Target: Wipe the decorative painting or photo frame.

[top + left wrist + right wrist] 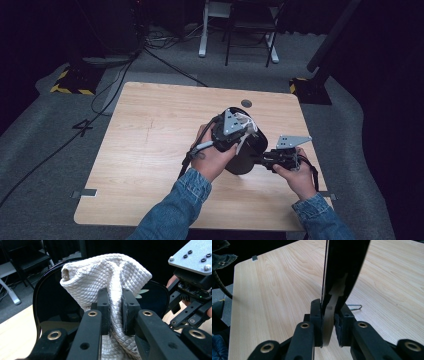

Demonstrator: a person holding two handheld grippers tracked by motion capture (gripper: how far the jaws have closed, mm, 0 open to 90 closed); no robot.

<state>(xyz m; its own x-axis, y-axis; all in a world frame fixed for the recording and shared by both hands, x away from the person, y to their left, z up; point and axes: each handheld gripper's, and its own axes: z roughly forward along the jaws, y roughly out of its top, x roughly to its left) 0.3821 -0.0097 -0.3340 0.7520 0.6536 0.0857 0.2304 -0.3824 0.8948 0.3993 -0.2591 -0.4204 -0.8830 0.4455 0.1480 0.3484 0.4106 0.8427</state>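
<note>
Wiping the black bowl point(245, 157) at centre frame on the counter point(150, 150): your left gripper point(115, 312) fingers pinch the white quilted cloth point(107, 275), your right gripper point(328, 322) fingers clamp the rim. Next, I'd judge, sweep the cloth inside the bowl while steadying it.

1. The left gripper point(239, 131), held in the left hand point(214, 157), has its jaws clamped together.
2. The right gripper point(260, 160), level in the right hand point(299, 176), pinches tight too.
</note>
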